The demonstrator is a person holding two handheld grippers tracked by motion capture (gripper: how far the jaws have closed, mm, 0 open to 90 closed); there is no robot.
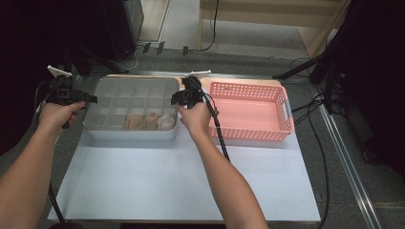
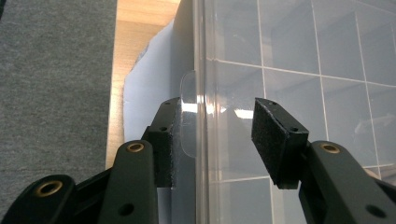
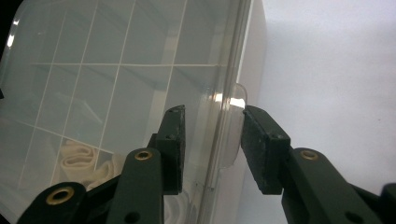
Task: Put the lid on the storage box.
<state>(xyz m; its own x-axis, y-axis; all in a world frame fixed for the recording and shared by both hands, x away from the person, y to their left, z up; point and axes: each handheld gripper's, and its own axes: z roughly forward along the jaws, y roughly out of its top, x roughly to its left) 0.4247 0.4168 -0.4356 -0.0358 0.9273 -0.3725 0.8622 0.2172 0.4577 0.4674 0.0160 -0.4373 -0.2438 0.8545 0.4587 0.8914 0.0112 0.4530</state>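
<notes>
Box [image 1: 131,107] sits on the table [image 1: 191,181], left of the pink basket [image 1: 250,112]. Your left gripper [image 2: 217,135] straddles the box's left lid tab [image 2: 189,116], right gripper [image 3: 212,149] its right tab [image 3: 233,126]; both sets of fingers open, pads not clamped. Step looks like lid handling; next, close on both tabs evenly.

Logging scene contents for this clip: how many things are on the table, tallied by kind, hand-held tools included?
Clear lidded compartment box: 1
Pink basket: 1
White sheet covering the table: 1
Rolled cloth items inside the box, front row: about 3, blurred through the lid
Hand-held tools: 2, left tool and right tool, each straddling a lid edge tab
Total: about 8
</notes>
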